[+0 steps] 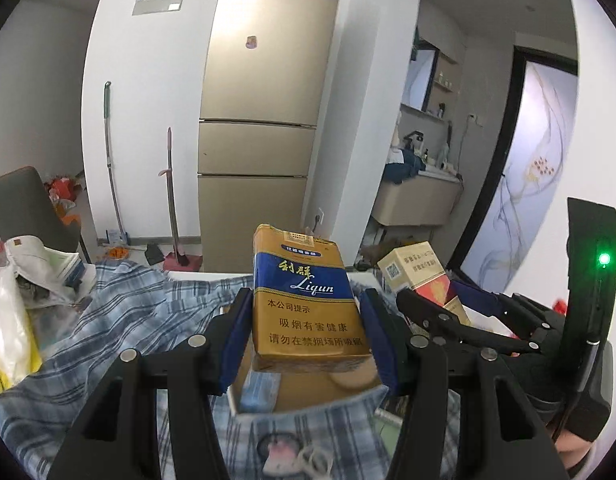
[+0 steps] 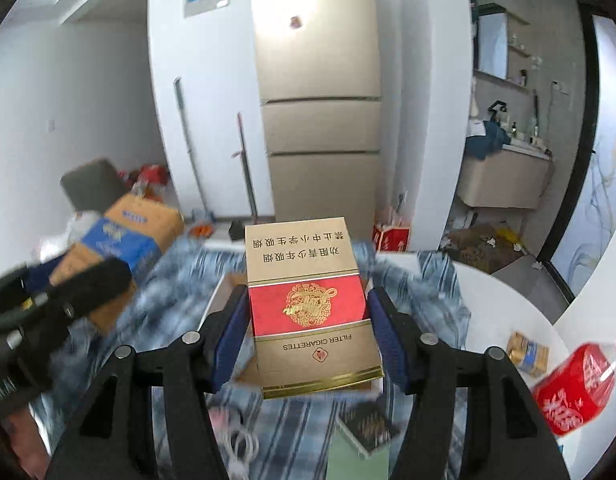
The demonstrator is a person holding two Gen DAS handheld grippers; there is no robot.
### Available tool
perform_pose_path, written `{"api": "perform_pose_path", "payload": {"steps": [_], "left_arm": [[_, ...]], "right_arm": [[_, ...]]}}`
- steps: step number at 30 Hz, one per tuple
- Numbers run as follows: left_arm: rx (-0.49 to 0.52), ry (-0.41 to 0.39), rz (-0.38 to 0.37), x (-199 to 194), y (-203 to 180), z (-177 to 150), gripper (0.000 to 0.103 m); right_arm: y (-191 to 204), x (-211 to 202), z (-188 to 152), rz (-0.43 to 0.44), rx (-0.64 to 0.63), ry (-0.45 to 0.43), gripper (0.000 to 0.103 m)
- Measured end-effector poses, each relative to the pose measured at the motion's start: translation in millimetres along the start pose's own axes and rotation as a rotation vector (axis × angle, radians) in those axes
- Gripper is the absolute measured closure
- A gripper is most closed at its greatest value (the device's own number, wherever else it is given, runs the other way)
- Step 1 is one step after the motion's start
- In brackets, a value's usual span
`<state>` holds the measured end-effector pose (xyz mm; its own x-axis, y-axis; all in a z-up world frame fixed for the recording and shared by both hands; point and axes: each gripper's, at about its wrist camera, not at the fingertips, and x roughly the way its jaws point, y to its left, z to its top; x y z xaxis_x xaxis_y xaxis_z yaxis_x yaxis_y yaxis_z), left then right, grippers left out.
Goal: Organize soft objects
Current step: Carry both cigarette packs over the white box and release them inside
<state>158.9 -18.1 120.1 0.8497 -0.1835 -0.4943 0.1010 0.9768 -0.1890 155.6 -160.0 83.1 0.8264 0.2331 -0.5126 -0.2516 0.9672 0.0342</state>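
Blue pads of the left gripper (image 1: 304, 328) are clamped on a gold-and-blue cigarette pack (image 1: 306, 300), long axis pointing to 12 o'clock. A red-and-gold pack (image 2: 312, 312) is pinched likewise by the right gripper (image 2: 308, 334). Both are held above the open cardboard box (image 1: 308, 392) on the plaid-covered bench (image 1: 108, 320), at 6 o'clock.

- Setting: lived-in home, open kitchen and dining corner.
- Tall champagne-gold three-door refrigerator (image 1: 264, 92) against a white wall.
- Long-handled mop (image 1: 112, 160) and pink-handled broom (image 1: 174, 200) leaning beside it.
- Beige washbasin cabinet (image 1: 418, 200) in an alcove, toiletries and a mirror above.
- Grey upholstered chair (image 1: 22, 204).
- Blue-and-white plaid cloth (image 1: 120, 312) over a cluttered surface.
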Motion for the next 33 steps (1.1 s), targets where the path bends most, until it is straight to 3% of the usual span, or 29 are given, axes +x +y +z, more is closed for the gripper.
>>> {"api": "perform_pose_path", "payload": {"steps": [4, 10, 16, 22, 30, 33], "left_arm": [[-0.037, 0.019, 0.002, 29, 9, 5, 0.046], [-0.048, 0.11, 0.012, 78, 23, -20, 0.046], [-0.064, 0.243, 0.029, 126, 38, -52, 0.046], [-0.077, 0.32, 0.068, 153, 50, -72, 0.046], [-0.067, 0.342, 0.079, 162, 52, -79, 0.045], [-0.068, 0.325, 0.073, 159, 51, -75, 0.034]], "right_arm": [[-8, 24, 16, -0.017, 0.053, -0.01, 0.044], [-20, 59, -2, -0.021, 0.086, 0.008, 0.044], [-24, 99, -25, -0.026, 0.082, 0.114, 0.044], [-25, 134, -48, -0.025, 0.091, 0.235, 0.044], [-21, 154, -65, -0.004, 0.073, 0.317, 0.044], [-21, 155, -66, -0.006, 0.07, 0.321, 0.043]]}}
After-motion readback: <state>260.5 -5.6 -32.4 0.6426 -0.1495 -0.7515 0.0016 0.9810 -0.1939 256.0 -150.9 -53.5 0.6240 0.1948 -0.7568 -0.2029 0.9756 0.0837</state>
